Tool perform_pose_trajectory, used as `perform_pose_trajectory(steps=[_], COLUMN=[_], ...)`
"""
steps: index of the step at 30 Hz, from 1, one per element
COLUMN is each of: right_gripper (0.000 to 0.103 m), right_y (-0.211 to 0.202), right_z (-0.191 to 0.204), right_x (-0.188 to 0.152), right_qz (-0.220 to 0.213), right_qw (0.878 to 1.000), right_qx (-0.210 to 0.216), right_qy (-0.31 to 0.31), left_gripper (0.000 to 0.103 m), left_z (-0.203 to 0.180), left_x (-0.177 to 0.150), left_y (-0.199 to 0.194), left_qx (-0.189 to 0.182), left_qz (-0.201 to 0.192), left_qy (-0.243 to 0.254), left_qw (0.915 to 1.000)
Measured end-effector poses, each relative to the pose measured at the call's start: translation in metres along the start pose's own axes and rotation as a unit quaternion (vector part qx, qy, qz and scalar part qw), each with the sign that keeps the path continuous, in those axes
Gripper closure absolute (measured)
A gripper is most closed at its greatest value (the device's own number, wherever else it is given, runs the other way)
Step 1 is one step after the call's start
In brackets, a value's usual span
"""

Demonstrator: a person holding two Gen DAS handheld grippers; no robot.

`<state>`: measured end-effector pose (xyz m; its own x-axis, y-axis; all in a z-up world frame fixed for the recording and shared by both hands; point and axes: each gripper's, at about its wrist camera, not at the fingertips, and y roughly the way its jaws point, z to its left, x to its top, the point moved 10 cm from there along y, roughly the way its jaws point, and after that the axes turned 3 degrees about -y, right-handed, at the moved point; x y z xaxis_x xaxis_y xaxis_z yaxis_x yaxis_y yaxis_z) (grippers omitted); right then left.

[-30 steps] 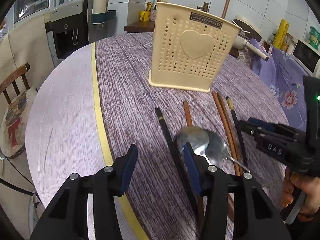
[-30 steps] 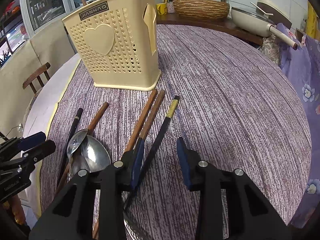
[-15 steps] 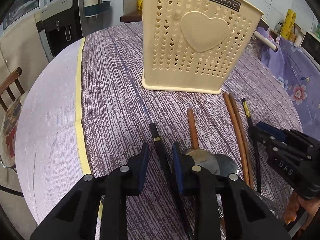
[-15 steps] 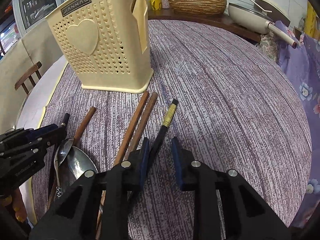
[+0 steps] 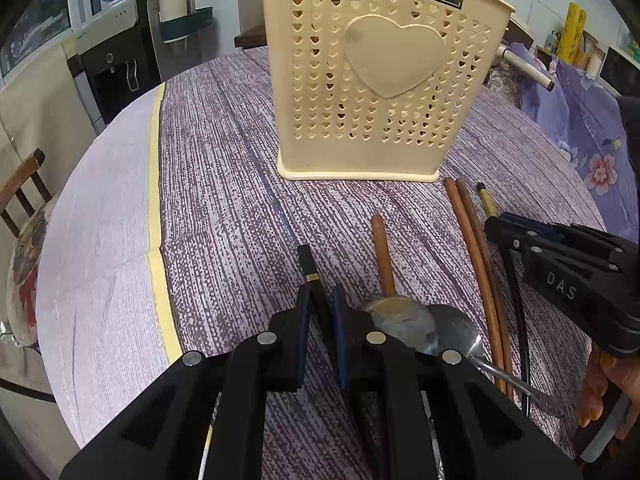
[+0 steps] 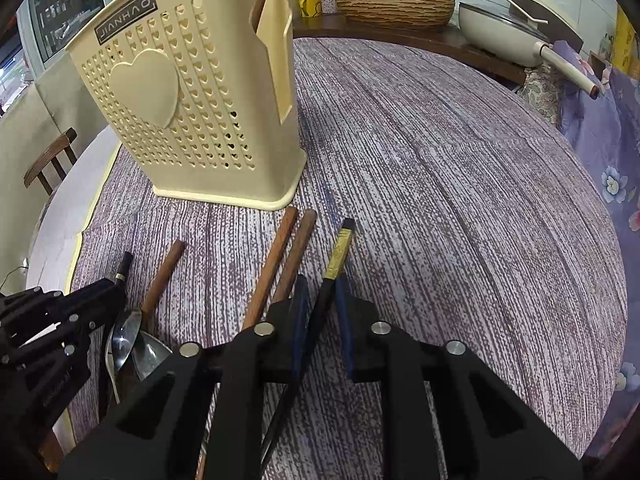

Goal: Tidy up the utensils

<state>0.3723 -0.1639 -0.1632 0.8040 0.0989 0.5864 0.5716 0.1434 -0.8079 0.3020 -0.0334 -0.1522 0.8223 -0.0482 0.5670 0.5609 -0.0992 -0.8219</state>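
A cream utensil holder (image 5: 380, 80) with heart holes stands on the purple tablecloth; it also shows in the right wrist view (image 6: 192, 104). My left gripper (image 5: 320, 300) has closed around a black chopstick (image 5: 307, 264) lying on the cloth. My right gripper (image 6: 320, 292) has closed around a second black chopstick with a gold band (image 6: 339, 256). Two brown chopsticks (image 6: 280, 256) lie side by side left of it. A single brown chopstick (image 5: 382, 252) and two metal spoons (image 5: 424, 324) lie between the grippers.
The round table has a yellow stripe (image 5: 154, 184) at the cloth's left edge. A wooden chair (image 5: 20, 192) stands at the left. A counter at the back holds a wicker basket (image 6: 394, 4) and a white pan (image 6: 504, 28).
Both grippers moved forward and down toward the holder and narrowed from wide open until each pair of fingers closed around a black chopstick.
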Motion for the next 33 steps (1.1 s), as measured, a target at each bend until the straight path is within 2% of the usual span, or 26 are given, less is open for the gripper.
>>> perform_pose_trajectory(steps=[5,23,33], right_gripper=[0.092,0.093,0.095], right_y=[0.002,0.003,0.004], right_z=[-0.004,0.004,-0.005], right_x=[0.004,0.003,0.007], right_qz=[0.001,-0.008,-0.014], right_qw=[1.000,1.000,0.999], right_qx=[0.015,-0.005,0.020], right_qy=[0.013,0.004,0.030], left_gripper=[0.092,0.092,0.093], left_z=[0.002,-0.001,0.002], left_x=[0.000,-0.001,0.006], left_y=[0.000,0.000,0.004], left_qx=[-0.010,0.020,0.010], left_qz=[0.001,-0.012,-0.013], left_qy=[0.000,-0.001,-0.003], left_qw=[0.9999,0.9997,0.9999])
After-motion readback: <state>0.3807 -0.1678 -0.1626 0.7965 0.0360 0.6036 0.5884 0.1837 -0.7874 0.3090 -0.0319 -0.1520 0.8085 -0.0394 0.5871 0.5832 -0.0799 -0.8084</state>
